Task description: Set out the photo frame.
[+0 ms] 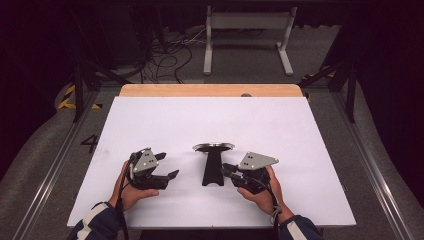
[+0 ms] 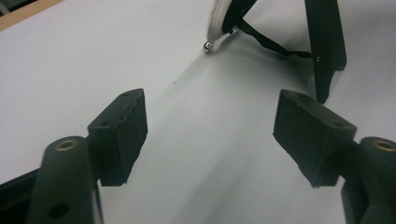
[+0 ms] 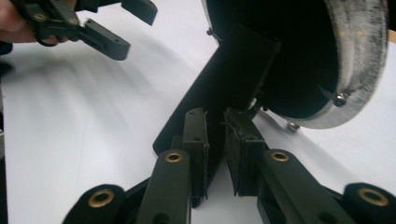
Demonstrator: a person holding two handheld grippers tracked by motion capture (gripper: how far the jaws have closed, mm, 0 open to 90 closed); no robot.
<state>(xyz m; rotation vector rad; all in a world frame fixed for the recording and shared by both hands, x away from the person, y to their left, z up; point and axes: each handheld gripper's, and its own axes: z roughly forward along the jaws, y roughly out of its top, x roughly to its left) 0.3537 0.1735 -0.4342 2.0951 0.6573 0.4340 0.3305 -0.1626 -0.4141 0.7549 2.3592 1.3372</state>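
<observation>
A black stand (image 1: 212,170) with a round, silver-rimmed disc (image 1: 213,146) on top sits on the white tabletop (image 1: 210,117), near its front middle. My right gripper (image 1: 226,170) reaches it from the right. In the right gripper view its jaws (image 3: 215,119) are close together and clamp the edge of the stand's flat black plate (image 3: 233,70), under the disc (image 3: 366,56). My left gripper (image 1: 168,165) is to the left of the stand, apart from it, held in a hand. Its jaws (image 2: 210,121) stand wide open over bare table, with the stand (image 2: 327,42) ahead on the right.
A strip of wood (image 1: 210,90) borders the table's far edge. Beyond it on the floor are a white metal frame (image 1: 247,22) and loose cables (image 1: 167,55). Metal rails (image 1: 367,155) run along both sides of the table.
</observation>
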